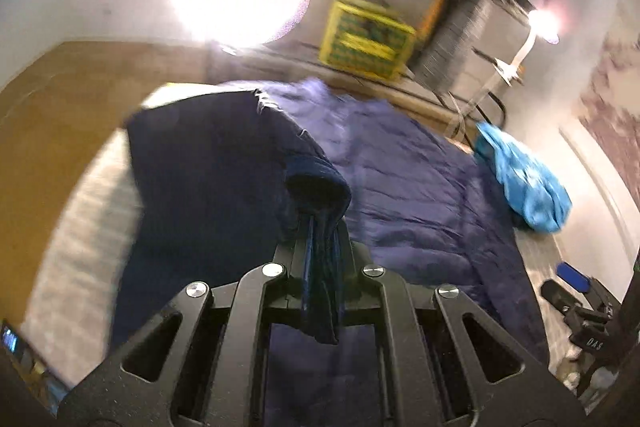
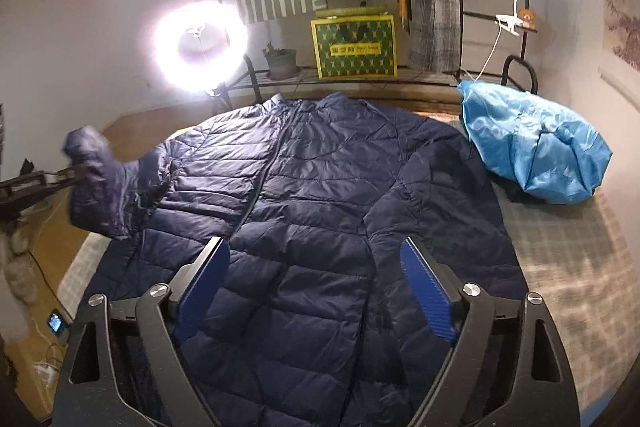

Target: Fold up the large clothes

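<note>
Navy puffer jacket (image 2: 304, 211), front up on bed (image 2: 568, 291). Left tongs (image 1: 320, 227) pinch sleeve cuff (image 1: 316, 187) at 9 o'clock, likely for folding inward; right tongs (image 2: 316, 287) spread, idle.

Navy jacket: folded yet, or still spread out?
Mostly spread: the navy jacket lies flat, front up, on the bed. Only one sleeve is raised, clamped in the left gripper.

Letters "DAS", read upside down, on a black device (image 1: 591, 337) at four o'clock in the left wrist view. Yellow label strip with dark characters, too small to read, on the green and yellow box (image 2: 353, 47) at twelve o'clock in the right wrist view. Nothing else legible.
</note>
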A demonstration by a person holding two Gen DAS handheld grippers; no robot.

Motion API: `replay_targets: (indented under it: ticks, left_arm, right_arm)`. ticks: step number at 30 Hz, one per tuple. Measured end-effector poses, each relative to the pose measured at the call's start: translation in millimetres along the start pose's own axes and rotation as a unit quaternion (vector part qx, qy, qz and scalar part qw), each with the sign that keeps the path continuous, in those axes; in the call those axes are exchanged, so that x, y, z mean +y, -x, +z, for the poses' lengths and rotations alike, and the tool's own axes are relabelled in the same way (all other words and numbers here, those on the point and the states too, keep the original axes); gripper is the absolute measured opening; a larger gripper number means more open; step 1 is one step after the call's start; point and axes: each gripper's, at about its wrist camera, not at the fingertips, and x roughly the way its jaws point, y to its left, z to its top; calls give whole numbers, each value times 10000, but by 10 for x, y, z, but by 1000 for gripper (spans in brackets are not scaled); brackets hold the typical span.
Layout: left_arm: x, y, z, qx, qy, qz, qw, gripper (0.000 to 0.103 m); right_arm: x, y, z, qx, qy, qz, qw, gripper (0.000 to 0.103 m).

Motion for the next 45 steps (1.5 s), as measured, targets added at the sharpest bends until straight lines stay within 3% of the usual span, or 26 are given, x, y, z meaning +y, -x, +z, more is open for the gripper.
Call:
replay_targets:
  ticks: [7,12,13,14,16,19,23,25,30,32,34,35,36,37,39,42,45]
  left_arm:
    - [-685,-776,-76,610,-221,-443,9969,7]
    - [-782,-1100,-112,906,-188,-674,9934,7]
    - [-788,-1121,-123,957,-195,-695,9928,14]
    - [-778,-1135,-122,1038,-202,-748,9916,28]
    - [-698,-1062,-124,1117,-114,-947,9892,41]
    - [-502,-768,-137,870,-105,-1063,9905,41]
    - [-42,-465,-172,484,-158,-520,9974,41]
    - [283,-390,-193,387,-129,-64,9991,41]
    - [1129,-424,-272,554,585,538,9953,41]
    - [1358,-468,-321,591,748,742,9927,41]
    - [1532,-512,-364,630,886,819,9907,41]
    - [1598,-530,-394,648,958,831,9898,41]
    - [1631,-540,-411,670,990,836,9893,41]
    - [1676,-552,-445,693,1020,845,9888,41]
    - [1703,-572,-489,745,1011,846,9885,41]
    - [1685,-576,-555,802,820,950,9889,41]
    - [1675,-574,-594,842,718,1058,9882,41]
  right_arm:
    - [-253,-274,33,241,-168,-12,9996,84]
    - [-434,-538,76,487,-362,60,9981,84]
    - [-446,-585,84,528,-370,58,9979,84]
    - [-459,-639,92,576,-374,71,9976,84]
    - [-486,-759,107,684,-399,106,9968,84]
    - [-492,-940,132,874,-466,250,9948,85]
    - [-489,-1245,145,1216,-738,578,9881,85]
    - [-485,-1421,143,1456,-977,783,9814,85]
    - [-454,-1867,76,2113,-1745,1406,9514,86]
    - [-376,-1970,106,2184,-1793,1508,9473,86]
    - [-268,-2031,178,2202,-1634,1575,9487,80]
    - [-202,-2057,227,2215,-1501,1645,9494,60]
    - [-141,-2079,283,2244,-1344,1656,9509,24]
    - [-106,-2123,331,2287,-1206,1595,9527,8]
    - [-63,-2167,467,2240,-971,1409,9595,6]
    - [-94,-2203,780,1817,-575,901,9775,6]
    - [-210,-2288,1015,1514,-429,476,9864,6]
